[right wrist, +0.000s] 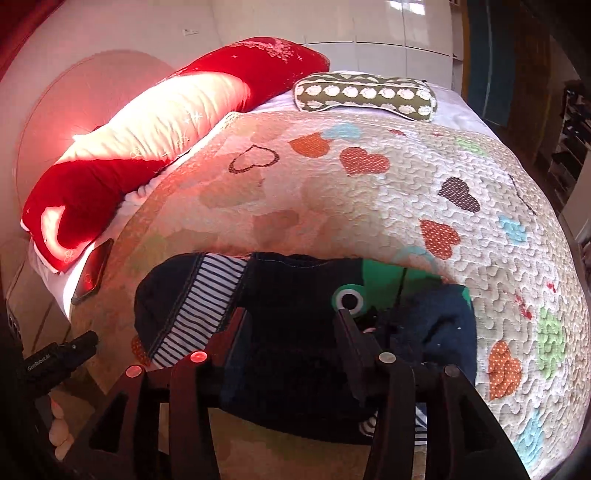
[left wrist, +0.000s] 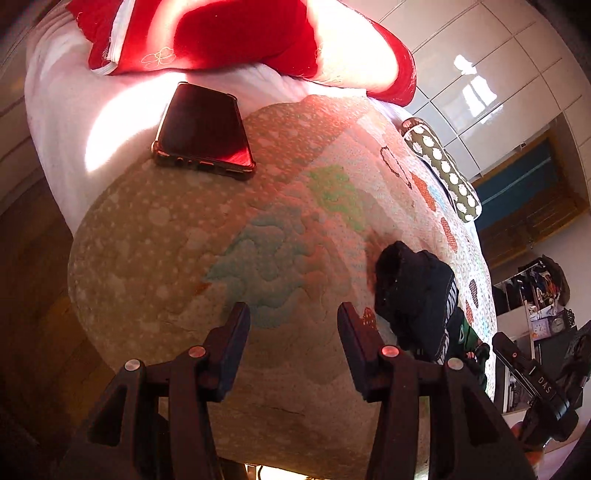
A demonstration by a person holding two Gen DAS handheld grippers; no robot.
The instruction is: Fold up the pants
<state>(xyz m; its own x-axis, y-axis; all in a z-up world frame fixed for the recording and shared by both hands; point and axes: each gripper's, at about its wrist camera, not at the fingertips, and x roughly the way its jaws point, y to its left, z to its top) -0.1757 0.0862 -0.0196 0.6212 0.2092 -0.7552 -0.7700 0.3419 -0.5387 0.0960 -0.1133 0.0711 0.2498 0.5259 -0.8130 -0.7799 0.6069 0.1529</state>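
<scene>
The pants [right wrist: 295, 325] are small, dark navy, with a striped cuff lining and a green frog patch. They lie bunched on the heart-patterned quilt [right wrist: 369, 192], right under my right gripper [right wrist: 291, 321], which is open with a finger on each side of the cloth. In the left wrist view the pants [left wrist: 413, 291] lie to the right of my left gripper [left wrist: 293, 314], which is open and empty above bare quilt [left wrist: 177, 240]. The left gripper also shows in the right wrist view [right wrist: 79, 345], at the bed's left edge.
A phone in a clear case [left wrist: 205, 133] lies on the quilt's far edge, near a long red and white pillow [left wrist: 229, 33]. A green patterned bolster [right wrist: 365, 96] lies at the head of the bed. White wardrobes and shelves stand beyond.
</scene>
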